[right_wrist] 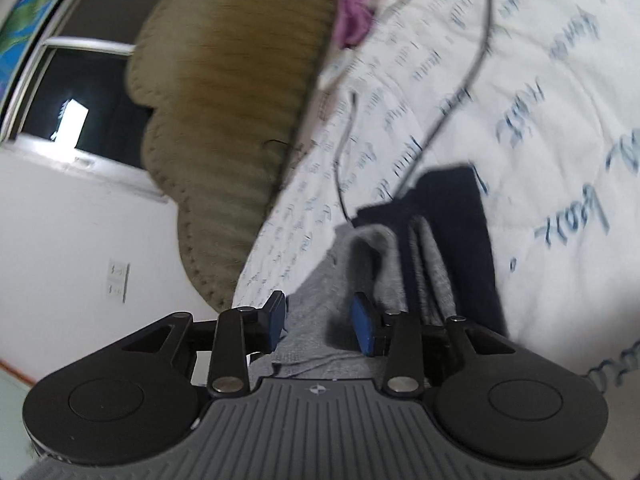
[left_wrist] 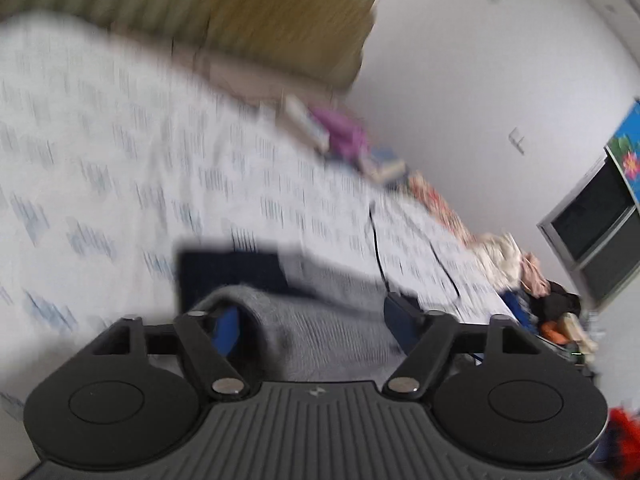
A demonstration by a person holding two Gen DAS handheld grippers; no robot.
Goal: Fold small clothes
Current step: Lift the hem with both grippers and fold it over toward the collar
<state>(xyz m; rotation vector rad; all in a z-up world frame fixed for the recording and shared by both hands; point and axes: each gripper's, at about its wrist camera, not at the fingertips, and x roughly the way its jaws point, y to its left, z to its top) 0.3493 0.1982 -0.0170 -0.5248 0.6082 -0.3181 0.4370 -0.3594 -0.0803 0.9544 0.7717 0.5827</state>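
A small grey knit garment with dark navy parts point(left_wrist: 320, 320) lies on a white bedsheet with blue print point(left_wrist: 120, 140). My left gripper point(left_wrist: 312, 316) is open, its blue-padded fingers wide apart on either side of the grey cloth, which bunches up between them. In the right wrist view the same grey and navy garment point(right_wrist: 420, 248) lies under my right gripper point(right_wrist: 322, 322). The right fingers stand apart with grey fabric between the pads; the cloth passes through the gap, and I cannot tell if it is pinched. Both views are motion-blurred.
A tan quilted headboard or blanket point(left_wrist: 280, 12) rises behind the bed. A purple cloth point(left_wrist: 344, 132) and folded items lie along the bed's far edge. A thin dark cable point(right_wrist: 476, 60) loops over the sheet. A pile of clothes point(left_wrist: 532, 276) sits at the right, by a dark window point(left_wrist: 592, 216).
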